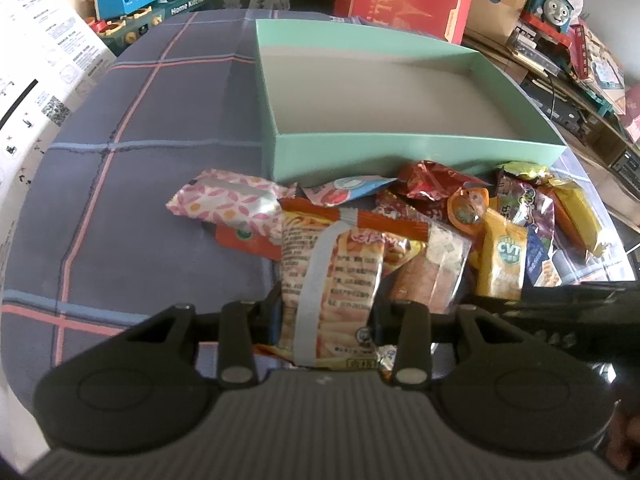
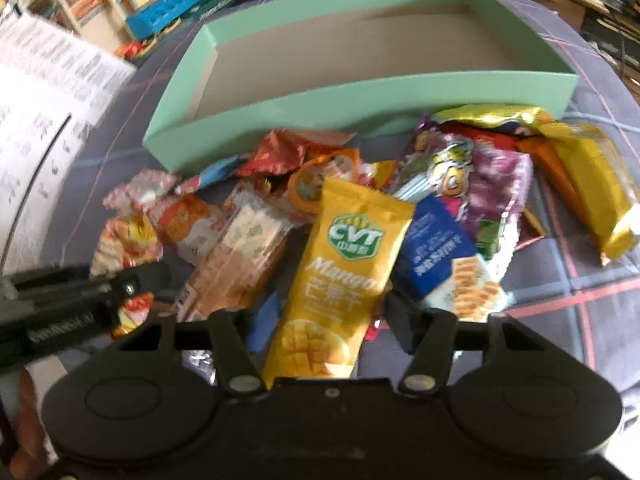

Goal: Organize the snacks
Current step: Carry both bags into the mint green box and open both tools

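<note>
tool (image 1: pixel 326 300) clamps orange snack packet (image 1: pixel 332 276) before mint box (image 1: pixel 400 152).

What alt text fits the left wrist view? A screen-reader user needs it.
The left gripper is clamped on an orange snack packet at the near edge of a snack pile, with an empty mint-green box behind on a plaid cloth.

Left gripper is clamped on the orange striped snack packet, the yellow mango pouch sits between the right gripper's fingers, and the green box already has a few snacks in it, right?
Not quite: the green box is still empty, as both wrist views show. The rest holds: the left gripper grips the orange striped snack packet, and the yellow mango pouch lies between the right gripper's fingers.
</note>
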The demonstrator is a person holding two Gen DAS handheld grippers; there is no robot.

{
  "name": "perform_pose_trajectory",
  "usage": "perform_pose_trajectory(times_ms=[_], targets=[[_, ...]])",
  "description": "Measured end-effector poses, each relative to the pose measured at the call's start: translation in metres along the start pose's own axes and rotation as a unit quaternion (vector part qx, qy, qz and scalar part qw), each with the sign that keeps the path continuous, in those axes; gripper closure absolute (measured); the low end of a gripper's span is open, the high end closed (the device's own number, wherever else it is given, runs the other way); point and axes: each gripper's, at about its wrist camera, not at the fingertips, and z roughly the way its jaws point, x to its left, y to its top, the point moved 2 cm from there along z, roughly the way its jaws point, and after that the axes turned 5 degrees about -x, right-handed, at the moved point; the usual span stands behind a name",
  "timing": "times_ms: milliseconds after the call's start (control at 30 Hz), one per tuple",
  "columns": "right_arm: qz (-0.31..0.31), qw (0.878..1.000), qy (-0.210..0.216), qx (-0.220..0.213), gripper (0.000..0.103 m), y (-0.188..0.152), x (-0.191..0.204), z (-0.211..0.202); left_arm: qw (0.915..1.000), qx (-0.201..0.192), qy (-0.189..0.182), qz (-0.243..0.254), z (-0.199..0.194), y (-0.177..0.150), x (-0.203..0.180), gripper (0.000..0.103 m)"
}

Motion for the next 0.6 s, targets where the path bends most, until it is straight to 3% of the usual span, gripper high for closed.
perform_pose_trajectory(times_ms=[100,267,300,333,600], targets=[[-0.009,1.000,0.006,-0.005,0.064,-0.002,-0.004,-0.002,1.0000,-0.004,-0.002,0.001,-0.005,0.003,-0.003,0.065],[0.029,0.999,0.028,-0.013,0.071,0.004,-0.030,-0.016,0.9996,-0.022,-0.014,0.009,-0.017,0.020,-0.009,0.065],[0.029,0.999,0.031,-0.017,0.080,0.006,-0.033,-0.019,0.9994,-0.028,-0.016,0.012,-0.019,0.026,-0.011,0.065],[0.025,0.999,0.033,-0.021,0.082,0.008,-0.036,-0.023,0.9992,-0.034,-0.017,0.014,-0.021,0.031,-0.013,0.065],[0.016,0.999,0.026,-0.031,0.084,0.012,-0.050,-0.024,0.9991,-0.037,-0.021,0.004,-0.016,0.054,-0.021,0.065]])
